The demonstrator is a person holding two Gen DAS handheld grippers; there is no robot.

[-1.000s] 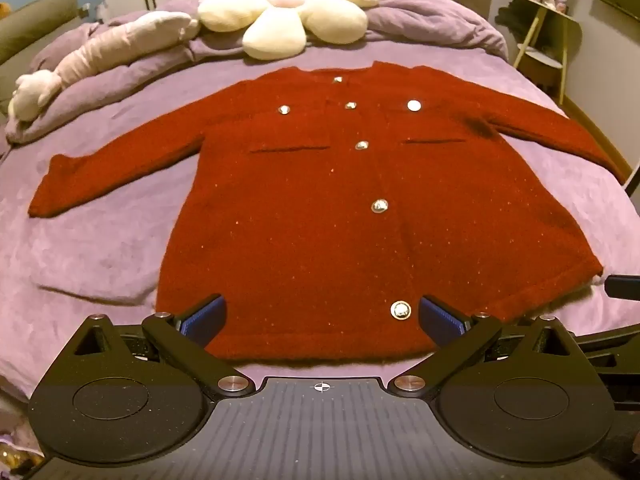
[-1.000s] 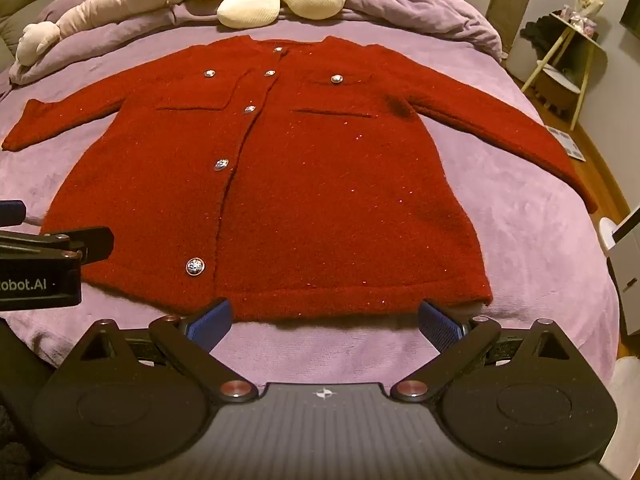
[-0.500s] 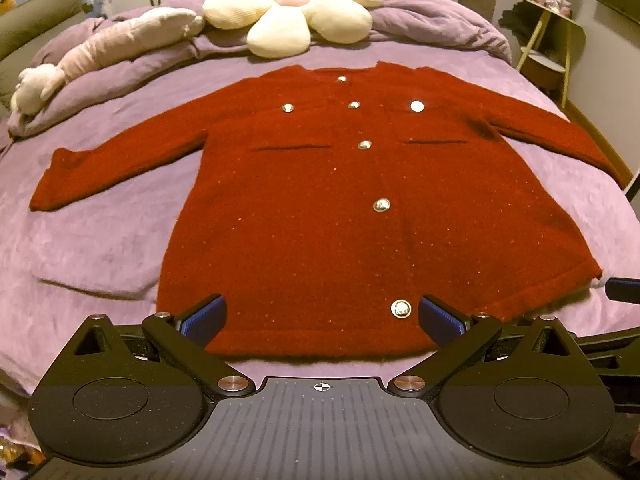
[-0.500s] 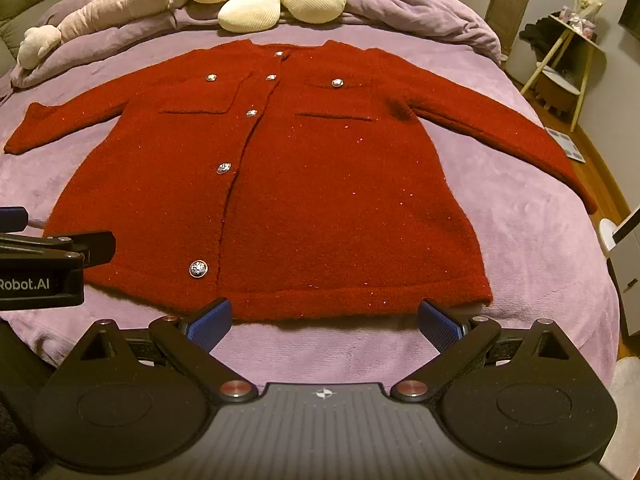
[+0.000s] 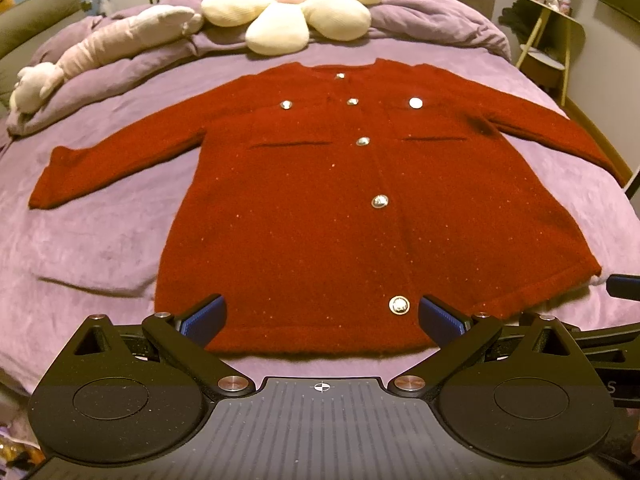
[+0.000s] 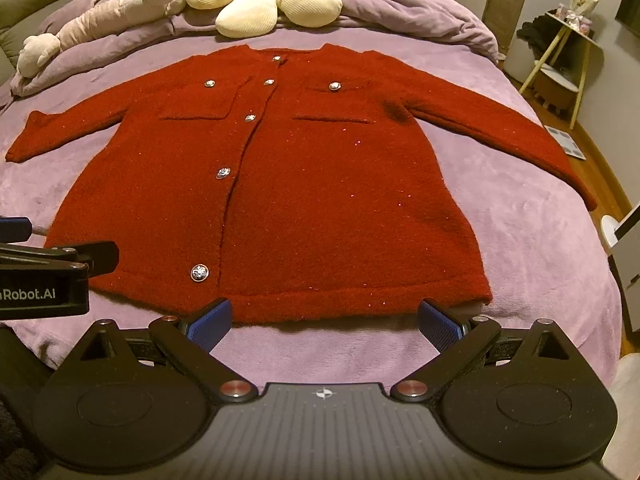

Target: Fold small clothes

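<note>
a purple bed (image 5: 100, 240) fills the room, with a flower pillow (image 5: 296, 12) and a bunched duvet (image 5: 432, 24) at the far end and a side table (image 6: 560, 64) far right. the red cardigan (image 5: 340, 216) lies flat, buttoned, sleeves spread, its hem near the near edge. the left gripper (image 5: 320, 316) and right gripper (image 6: 324, 320) hover at the hem, jaws spread wide, holding nothing.

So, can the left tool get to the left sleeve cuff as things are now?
Probably yes. The left tool is open and empty near the hem, and the cuff lies flat on the bedspread with nothing on it or between them.
</note>
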